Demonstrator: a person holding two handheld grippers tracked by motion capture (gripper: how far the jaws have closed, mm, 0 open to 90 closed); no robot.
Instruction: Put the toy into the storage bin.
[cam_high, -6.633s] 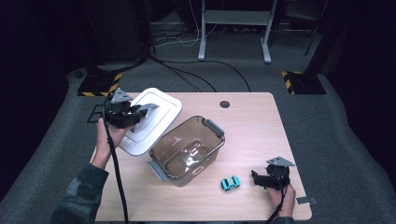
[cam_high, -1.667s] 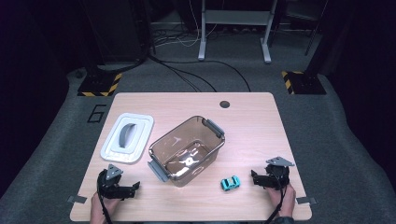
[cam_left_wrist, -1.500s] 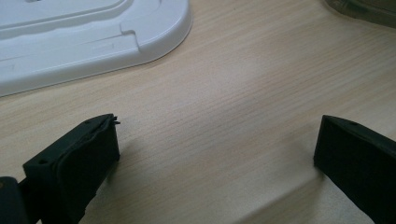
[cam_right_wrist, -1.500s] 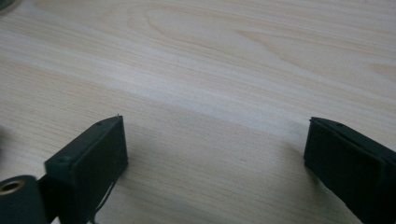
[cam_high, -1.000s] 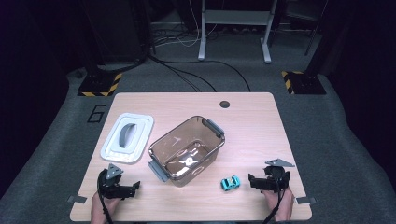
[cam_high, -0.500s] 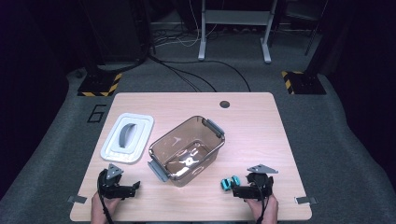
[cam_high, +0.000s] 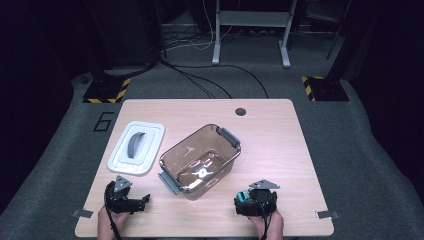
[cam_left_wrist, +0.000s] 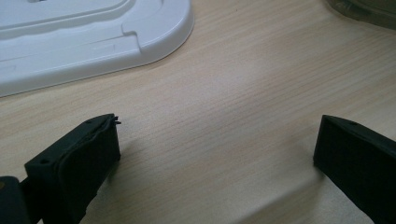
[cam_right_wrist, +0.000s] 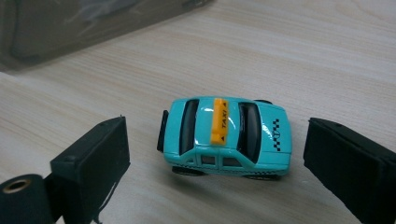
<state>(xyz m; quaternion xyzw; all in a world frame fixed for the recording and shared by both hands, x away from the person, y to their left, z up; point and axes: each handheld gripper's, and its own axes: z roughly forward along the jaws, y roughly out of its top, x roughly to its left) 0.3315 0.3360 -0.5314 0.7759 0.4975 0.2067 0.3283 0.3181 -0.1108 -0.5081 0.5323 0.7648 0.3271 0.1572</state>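
Toy taxi (cam_right_wrist: 225, 136) sat on the tabletop (cam_right_wrist: 327, 56) between the right gripper's (cam_right_wrist: 215, 154) closing, not-yet-touching jaws; the next move looked like pinching it.

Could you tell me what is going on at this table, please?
A person works with a gripper in each hand. The right gripper has its jaws either side of a turquoise toy taxi standing on the wooden table; they have just been closing, but gaps remain on both sides, so it is not gripped. The left gripper rests open near the white lid, which lies beside the open brown plastic container.
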